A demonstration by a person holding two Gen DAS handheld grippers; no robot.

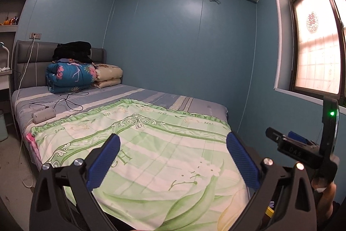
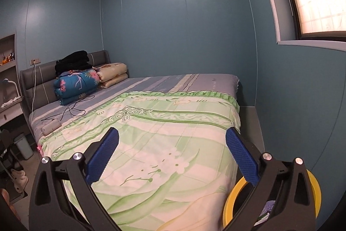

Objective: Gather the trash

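My left gripper [image 1: 173, 157] is open and empty, held above the foot of a bed with a green flowered cover [image 1: 151, 144]. My right gripper [image 2: 172, 155] is also open and empty above the same cover [image 2: 162, 133]; its body shows at the right edge of the left wrist view [image 1: 302, 148]. A yellow-rimmed bin [image 2: 311, 189] stands on the floor beside the bed, under my right gripper's right finger, with something inside that is mostly hidden. I see no loose trash on the bed.
Folded quilts [image 1: 71, 77] and black clothes [image 1: 73, 50] are stacked at the headboard. A power strip [image 1: 43, 115] with cables lies on the bed's left side. A pale bin [image 2: 23, 145] stands on the floor at left. A window [image 1: 315, 36] is at right.
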